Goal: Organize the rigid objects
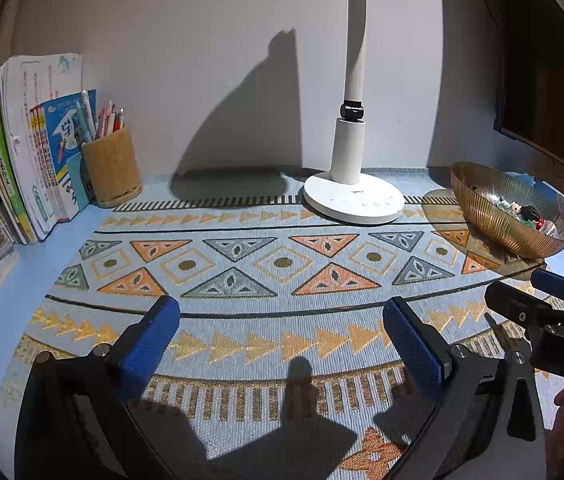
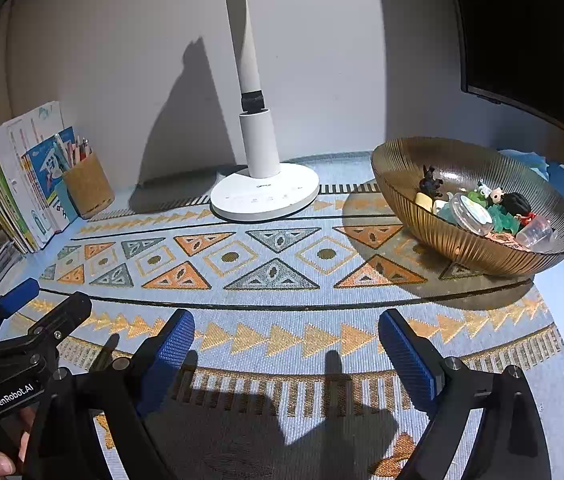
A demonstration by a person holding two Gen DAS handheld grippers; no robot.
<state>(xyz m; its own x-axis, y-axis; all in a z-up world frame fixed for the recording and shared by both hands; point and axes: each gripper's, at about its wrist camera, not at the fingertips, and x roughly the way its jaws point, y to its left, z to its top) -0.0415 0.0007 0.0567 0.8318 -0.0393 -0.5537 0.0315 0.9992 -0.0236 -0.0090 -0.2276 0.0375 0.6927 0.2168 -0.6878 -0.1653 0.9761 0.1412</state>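
Note:
A ribbed amber glass bowl (image 2: 461, 248) stands at the right of the patterned cloth and holds several small toys and clear containers (image 2: 477, 212). It also shows in the left wrist view (image 1: 493, 224). My left gripper (image 1: 282, 320) is open and empty, low over the front of the cloth. My right gripper (image 2: 285, 332) is open and empty, also over the front of the cloth, short of the bowl. The right gripper shows at the right edge of the left wrist view (image 1: 553, 300). The left gripper shows at the left edge of the right wrist view (image 2: 26, 308).
A white desk lamp (image 1: 353, 196) stands at the back middle. A cork pen holder (image 1: 112, 168) with pens and a row of upright books (image 1: 30, 152) stand at the back left against the wall. A dark monitor (image 1: 549, 92) hangs at the right.

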